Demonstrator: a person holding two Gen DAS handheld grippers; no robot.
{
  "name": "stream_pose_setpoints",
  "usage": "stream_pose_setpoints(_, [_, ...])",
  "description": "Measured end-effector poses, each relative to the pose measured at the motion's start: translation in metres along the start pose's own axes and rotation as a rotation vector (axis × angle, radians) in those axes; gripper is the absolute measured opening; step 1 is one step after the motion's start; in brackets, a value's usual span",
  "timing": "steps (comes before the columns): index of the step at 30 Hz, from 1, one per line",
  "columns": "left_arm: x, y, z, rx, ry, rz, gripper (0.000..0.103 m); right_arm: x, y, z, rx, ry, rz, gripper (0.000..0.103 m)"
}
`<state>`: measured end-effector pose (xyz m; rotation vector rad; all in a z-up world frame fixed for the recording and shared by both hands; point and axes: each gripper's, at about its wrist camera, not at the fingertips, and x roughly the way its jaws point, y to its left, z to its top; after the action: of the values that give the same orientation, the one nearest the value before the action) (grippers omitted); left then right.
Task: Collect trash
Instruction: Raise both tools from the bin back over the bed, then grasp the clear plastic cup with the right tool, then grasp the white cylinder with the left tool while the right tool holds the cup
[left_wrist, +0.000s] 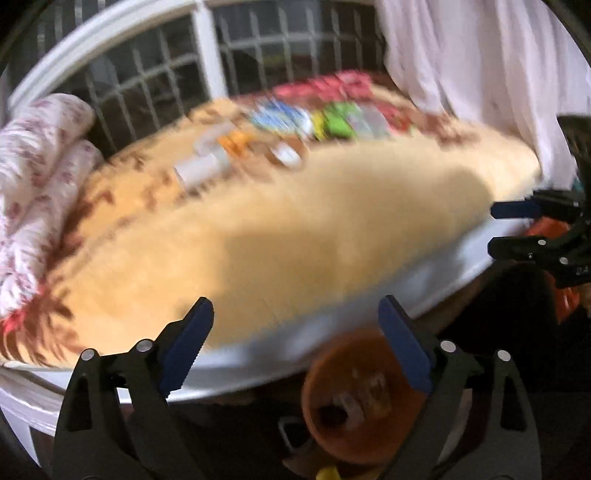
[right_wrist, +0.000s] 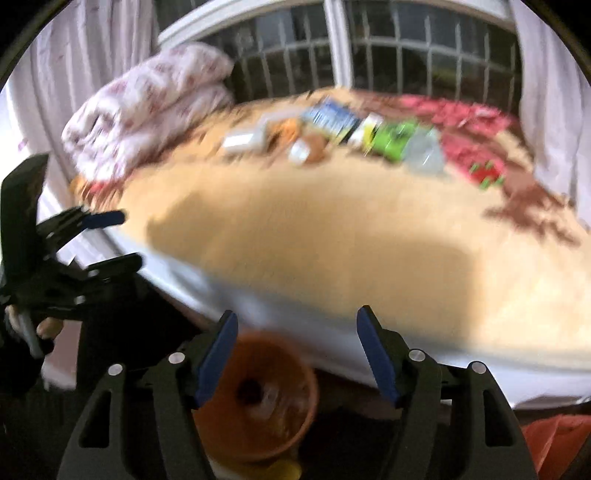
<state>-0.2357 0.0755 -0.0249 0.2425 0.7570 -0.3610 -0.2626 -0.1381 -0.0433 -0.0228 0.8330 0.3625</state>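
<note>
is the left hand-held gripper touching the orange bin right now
Apart. In the left wrist view the left hand-held gripper stands open and empty, its blue pads against the bed edge, while the orange bin sits on the floor below, blurred.

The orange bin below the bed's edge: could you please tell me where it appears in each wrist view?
Left wrist view: the orange bin sits bottom centre-right, beside the inner edge of the right-hand finger.
Right wrist view: the bin sits bottom centre-left, behind the left-hand finger.
Shared landmark: the green packet among the litter on the bed.
</note>
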Motion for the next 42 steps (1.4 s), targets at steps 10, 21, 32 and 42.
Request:
stream_pose_setpoints(10, [0.052,0.049,0.048,-0.2,-0.005,0.059,0.089,0.046,-0.083,0.101,0.118,-0.153,-0.205,0.066])
stream_pose_setpoints(21, [0.089,0.058,0.05,-0.217,0.074,0.056,0.089,0.128,-0.144,0.164,0.21,-0.06,-0.328,0.055])
stream_pose_setpoints(32, [0.109,0.084,0.066,-0.26,0.094,0.069,0.089,0.151,-0.156,0.169,0.24,0.004,-0.415,0.02])
stream_pose_setpoints(42, [0.153,0.092,0.113,0.206,0.156,0.25,0.089,0.13,-0.175,0.154,0.358,-0.083,-0.374,0.01])
